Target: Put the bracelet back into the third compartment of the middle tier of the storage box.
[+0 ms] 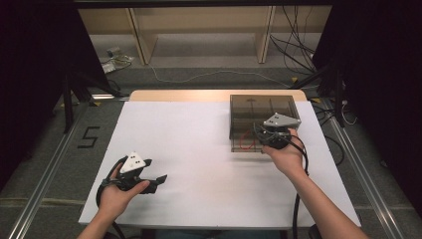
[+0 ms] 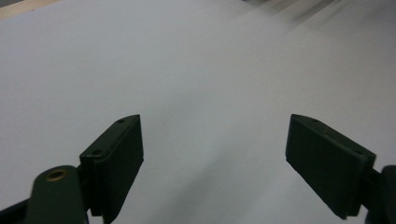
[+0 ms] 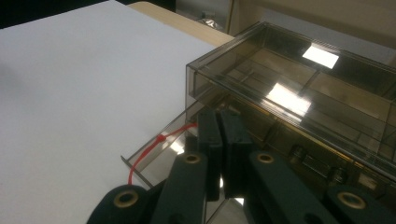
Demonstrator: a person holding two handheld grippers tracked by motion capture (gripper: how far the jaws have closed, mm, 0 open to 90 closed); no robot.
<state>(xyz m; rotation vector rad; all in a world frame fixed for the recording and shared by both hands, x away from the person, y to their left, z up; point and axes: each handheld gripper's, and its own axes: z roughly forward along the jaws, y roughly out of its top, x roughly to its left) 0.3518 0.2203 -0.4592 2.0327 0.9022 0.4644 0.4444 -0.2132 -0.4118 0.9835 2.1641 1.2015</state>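
Drawer (image 3: pixel 154 154) of the smoky plastic box (image 1: pixel 263 112) stands slightly pulled out, at the table's (image 1: pixel 199 139) far right. Right gripper (image 3: pixel 219 140) is pinched shut at its front; left gripper (image 2: pixel 215 154) gapes, empty. Judged light, rigid, slippery, brittle: grip the front lip or red loop (image 3: pixel 161 140).

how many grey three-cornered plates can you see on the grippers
2: one plate on the left gripper at the table's near left, one on the right gripper at the smoky plastic drawer box, far right.
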